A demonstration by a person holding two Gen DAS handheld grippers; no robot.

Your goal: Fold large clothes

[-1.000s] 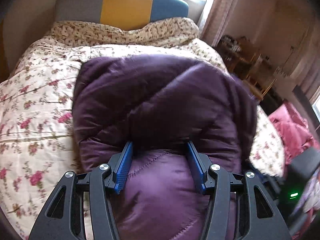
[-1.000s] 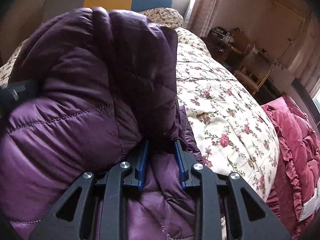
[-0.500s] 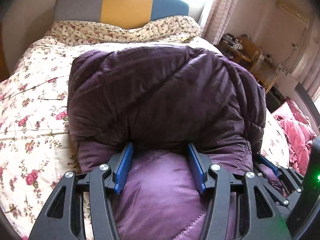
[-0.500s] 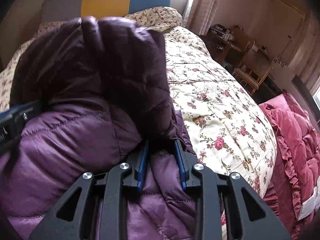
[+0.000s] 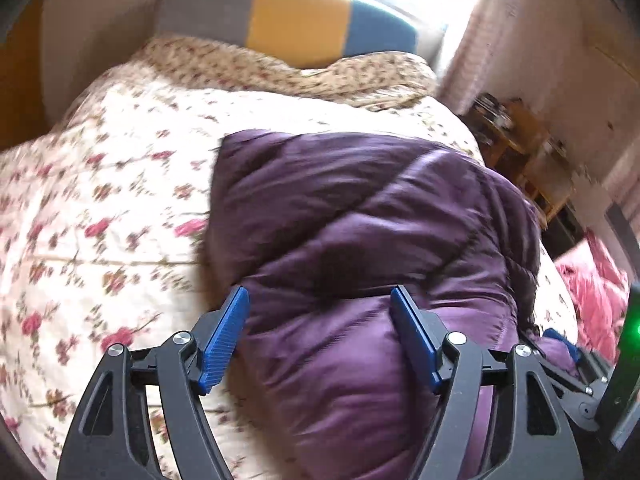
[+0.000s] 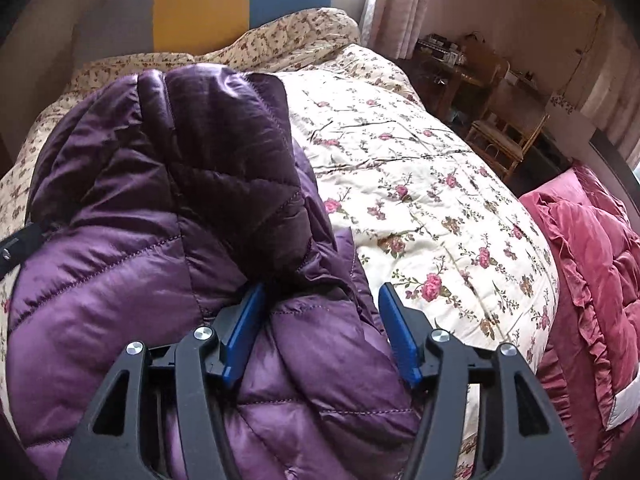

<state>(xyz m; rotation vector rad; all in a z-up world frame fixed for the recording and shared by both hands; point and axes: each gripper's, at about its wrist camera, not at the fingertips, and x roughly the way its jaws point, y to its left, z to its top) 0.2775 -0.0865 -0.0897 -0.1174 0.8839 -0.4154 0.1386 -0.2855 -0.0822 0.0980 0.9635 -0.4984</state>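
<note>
Purple quilted jacket (image 5: 360,240) lies on the bed, on top of the floral quilt (image 5: 100,220), already doubled over into a thick, roughly rectangular bundle: the top layer is laid back over the lower one, and its edge sits just ahead of both grippers. Looks like the main fold is down. What's left, as I read it: squaring the loose flap on the right side and maybe flattening the puff, since the right wrist view shows the upper layer humped up and uneven. Left gripper (image 5: 318,336): jaws opening, wide, jacket fabric between them but pads not pressing on it. Right gripper (image 6: 320,332): jaws also opening, a fabric ridge sits against the left pad and the right pad stands clear, so no grip. Around: striped grey/yellow/blue headboard (image 5: 296,20) beyond the quilt, pink ruffled bedding (image 6: 592,280) off the right edge of the bed, wooden chair (image 6: 508,136) and cluttered shelf by the wall. Nothing blocks the jacket; the soft quilt under it and the slippery padding are the nuisance.
</note>
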